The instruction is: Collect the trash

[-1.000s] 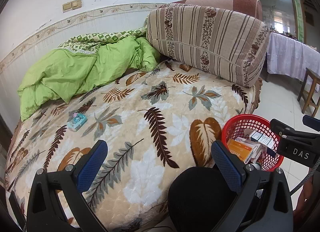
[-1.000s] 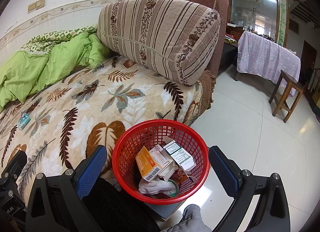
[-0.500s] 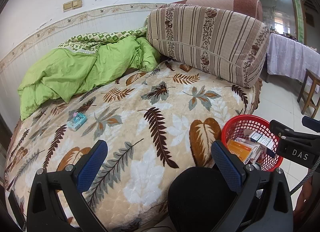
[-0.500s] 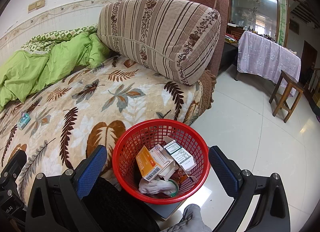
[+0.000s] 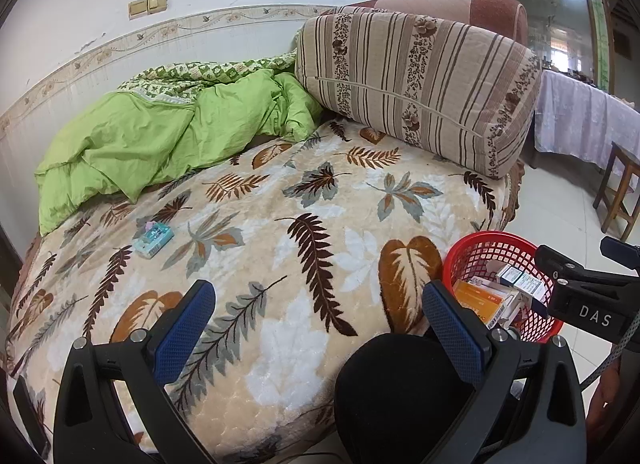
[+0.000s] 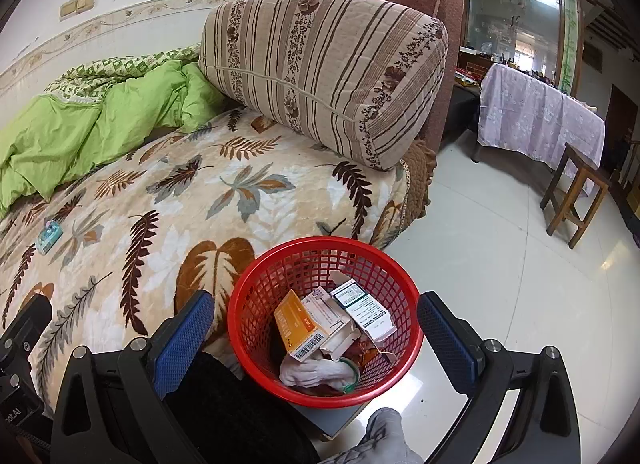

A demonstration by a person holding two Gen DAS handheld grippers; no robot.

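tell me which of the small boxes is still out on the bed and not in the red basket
The pale blue box, lying alone on the leaf-print blanket below the green quilt. The orange box and the white ones sit inside the red basket.

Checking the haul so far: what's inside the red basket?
Red basket holds an orange box, two white cartons, a white glove. Anything beneath them is covered.
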